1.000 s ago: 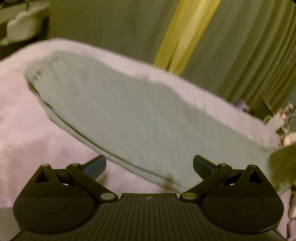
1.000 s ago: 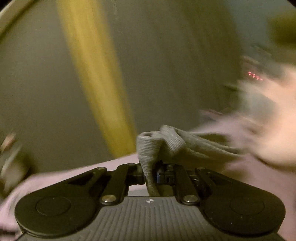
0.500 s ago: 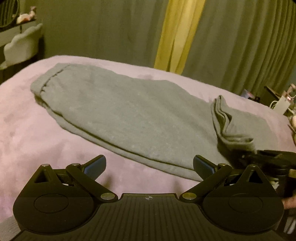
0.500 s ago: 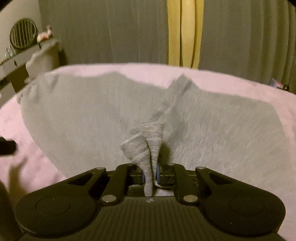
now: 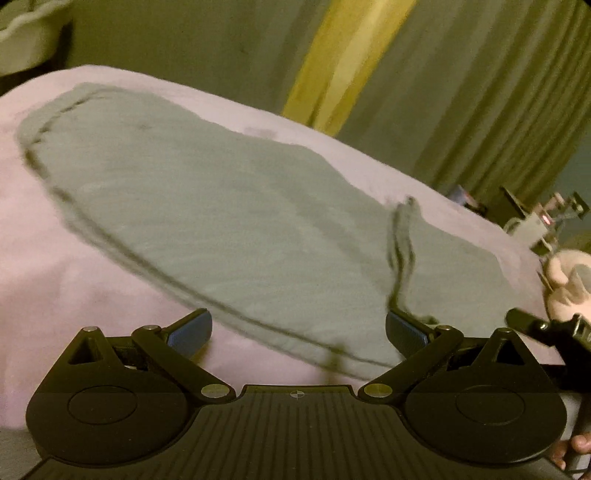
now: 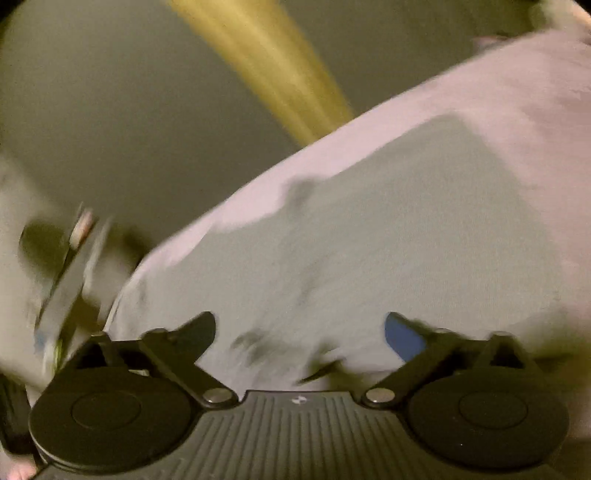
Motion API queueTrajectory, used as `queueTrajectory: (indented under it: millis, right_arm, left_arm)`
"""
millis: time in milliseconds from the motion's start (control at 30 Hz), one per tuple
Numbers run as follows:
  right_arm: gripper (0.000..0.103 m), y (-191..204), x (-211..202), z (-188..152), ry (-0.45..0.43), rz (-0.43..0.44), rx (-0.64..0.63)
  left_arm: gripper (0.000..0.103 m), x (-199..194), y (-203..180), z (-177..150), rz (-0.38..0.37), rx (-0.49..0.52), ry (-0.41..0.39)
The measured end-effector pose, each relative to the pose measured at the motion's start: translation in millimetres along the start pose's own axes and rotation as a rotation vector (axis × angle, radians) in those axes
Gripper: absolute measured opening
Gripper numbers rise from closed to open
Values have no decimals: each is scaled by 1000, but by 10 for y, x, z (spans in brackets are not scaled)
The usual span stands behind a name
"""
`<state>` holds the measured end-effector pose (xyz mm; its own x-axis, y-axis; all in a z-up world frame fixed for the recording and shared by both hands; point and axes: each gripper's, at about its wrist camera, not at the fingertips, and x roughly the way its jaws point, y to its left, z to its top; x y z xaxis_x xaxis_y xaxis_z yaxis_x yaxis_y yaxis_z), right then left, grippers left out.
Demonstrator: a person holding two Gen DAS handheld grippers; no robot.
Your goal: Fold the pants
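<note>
Grey sweatpants [image 5: 207, 206] lie flat on a pink bed cover [image 5: 55, 295], folded lengthwise, with a raised fold ridge [image 5: 400, 243] toward the right end. My left gripper [image 5: 298, 332] is open and empty, just above the pants' near edge. My right gripper [image 6: 299, 332] is open and empty, close over the grey cloth [image 6: 369, 236]; this view is blurred. Part of the right gripper shows at the right edge of the left wrist view [image 5: 546, 332].
Grey-green curtains [image 5: 480, 110] with a yellow strip [image 5: 343, 59] hang behind the bed. Small cluttered items [image 5: 543, 221] sit past the bed's right end. A pale chair [image 5: 26, 29] is at the far left.
My right gripper has opened and let go of the bunched pants end it held. That end now lies on the pants as a fold. Both views have tilted.
</note>
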<state>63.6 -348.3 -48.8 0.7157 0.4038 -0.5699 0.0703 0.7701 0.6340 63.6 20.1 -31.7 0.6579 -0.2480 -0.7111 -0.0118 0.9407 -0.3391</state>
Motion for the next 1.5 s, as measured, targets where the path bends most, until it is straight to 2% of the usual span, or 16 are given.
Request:
queueTrajectory:
  millis: [133, 233, 433, 500, 567, 600, 700, 767, 867, 900, 967, 1133, 1233, 1267, 1367, 1500]
  right_arm:
    - [99, -312, -124, 62, -53, -22, 174]
    - [99, -440, -231, 29, -84, 19, 226]
    - [99, -401, -142, -29, -67, -31, 138]
    - [99, -401, -103, 17, -63, -54, 112]
    - [99, -418, -106, 25, -78, -64, 91]
    - [99, -400, -107, 23, -90, -80, 71]
    - [99, -378, -99, 27, -108, -108, 48]
    - [99, -403, -80, 33, -118, -107, 52]
    - [99, -401, -106, 41, -145, -120, 44]
    - [99, -395, -125, 37, -149, -124, 43]
    - [99, -399, -127, 44, -149, -131, 47]
    - [99, -403, -150, 46, -169, -147, 51]
    - [99, -402, -186, 42, -186, -153, 51]
    - [99, -393, -198, 40, -190, -150, 48]
    - [99, -359, -183, 38, -184, -143, 26]
    - [99, -339, -140, 35, -162, -153, 5]
  left_arm:
    - [103, 348, -336, 181, -108, 13, 94]
    - [103, 705, -539, 355, -154, -10, 180]
    - [103, 1321, -739, 551, -158, -80, 296]
    - [98, 1462, -816, 574, -156, -63, 320]
    - [88, 1590, -874, 595, -153, -21, 344]
    - [88, 1650, -915, 593, -142, 5, 358]
    - [83, 1727, -1014, 607, -141, 48, 368]
    - [53, 1743, -1044, 621, -183, 50, 386]
    - [38, 1792, -1043, 604, -162, 57, 398]
    - [35, 1797, -1027, 600, -161, 51, 396]
    - [24, 1777, -1003, 602, -172, 26, 394]
    - [18, 1558, -1008, 620, -185, 23, 342]
    - [17, 1427, -893, 691, -238, -55, 331]
    - [18, 1412, -881, 714, -237, -51, 325]
    - [17, 1318, -761, 752, -193, -5, 298]
    - [22, 1322, -540, 765, -145, -45, 305]
